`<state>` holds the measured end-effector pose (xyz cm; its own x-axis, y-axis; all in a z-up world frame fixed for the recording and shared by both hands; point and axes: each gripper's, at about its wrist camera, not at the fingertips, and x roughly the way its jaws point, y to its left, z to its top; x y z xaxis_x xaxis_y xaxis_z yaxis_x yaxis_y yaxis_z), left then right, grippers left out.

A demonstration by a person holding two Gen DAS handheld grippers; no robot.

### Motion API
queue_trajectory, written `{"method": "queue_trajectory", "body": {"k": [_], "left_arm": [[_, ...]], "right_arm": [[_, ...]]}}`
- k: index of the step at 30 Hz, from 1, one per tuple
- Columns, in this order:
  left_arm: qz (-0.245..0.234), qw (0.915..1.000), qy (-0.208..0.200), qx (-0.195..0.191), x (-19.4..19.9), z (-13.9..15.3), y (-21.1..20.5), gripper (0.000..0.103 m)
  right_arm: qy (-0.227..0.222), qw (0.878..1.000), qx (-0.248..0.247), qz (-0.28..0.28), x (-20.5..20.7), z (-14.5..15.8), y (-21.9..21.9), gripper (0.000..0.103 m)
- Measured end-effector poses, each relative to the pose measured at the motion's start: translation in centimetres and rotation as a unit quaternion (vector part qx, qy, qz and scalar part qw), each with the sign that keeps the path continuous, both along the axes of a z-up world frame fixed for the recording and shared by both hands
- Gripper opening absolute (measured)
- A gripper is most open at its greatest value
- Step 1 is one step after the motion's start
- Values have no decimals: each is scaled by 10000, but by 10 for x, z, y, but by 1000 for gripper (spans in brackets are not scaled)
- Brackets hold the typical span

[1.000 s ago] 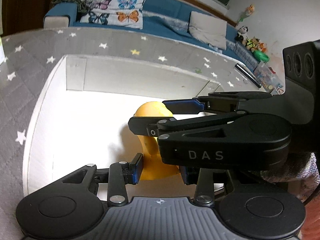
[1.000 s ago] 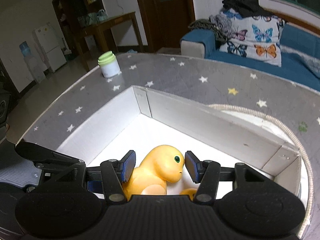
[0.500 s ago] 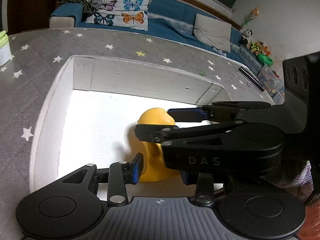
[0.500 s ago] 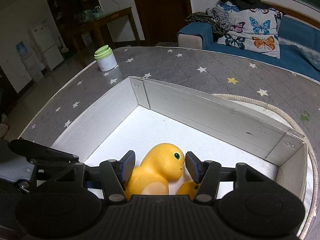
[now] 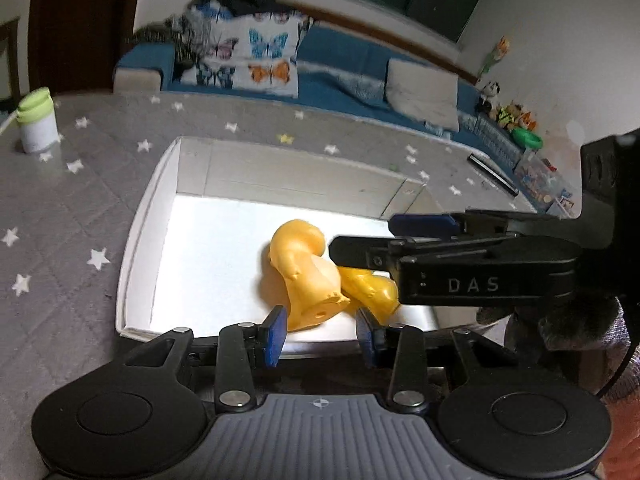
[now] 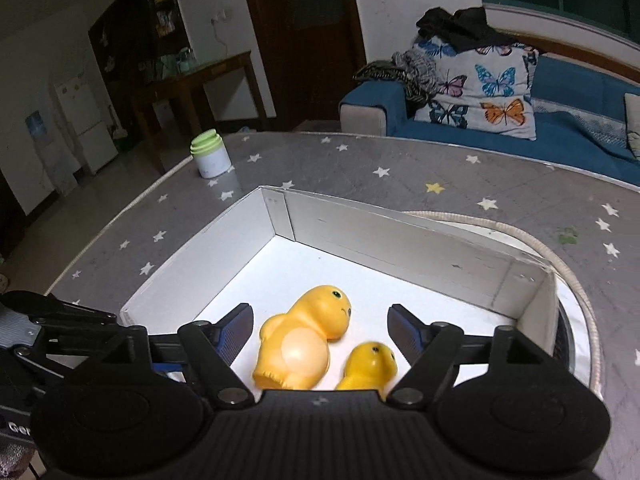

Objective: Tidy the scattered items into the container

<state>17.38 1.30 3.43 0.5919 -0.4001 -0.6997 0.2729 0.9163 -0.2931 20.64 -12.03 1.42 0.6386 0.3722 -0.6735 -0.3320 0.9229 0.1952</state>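
Both tongs are hovering over the white box [image 6: 400, 236], which is sitting on the star-patterned desk [image 6: 360, 160]. The right tongs [image 6: 320, 322] are standing wide open, gripping nothing. The left tongs [image 5: 322, 330] are likewise parted and empty. The large yellow toy [image 6: 302, 340] and the small yellow toy [image 6: 370, 364] are lying side by side inside the box.
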Motion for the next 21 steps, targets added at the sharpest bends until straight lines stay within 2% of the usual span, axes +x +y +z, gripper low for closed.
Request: {"method": "queue_trajectory", "body": {"k": [6,9,17,21], "left_arm": [[-202,9994,-276,-86,-31,14,-13,40],[-365,9985,-291,-274,-47,16,-21,40],[-732,9921,124,-1014,-67,3,-56,40],[-699,9884,386,-1294,-61,-3,-70,40]], "right_arm": [[-337,9993,44,-162,-24,15,-20,77],[-471,9984,151,-272,-35,24,-36,77],[-592,9971,186,-445,-69,31,-69,77],[-553,9966,201,-584,-79,29,-89,77]]}}
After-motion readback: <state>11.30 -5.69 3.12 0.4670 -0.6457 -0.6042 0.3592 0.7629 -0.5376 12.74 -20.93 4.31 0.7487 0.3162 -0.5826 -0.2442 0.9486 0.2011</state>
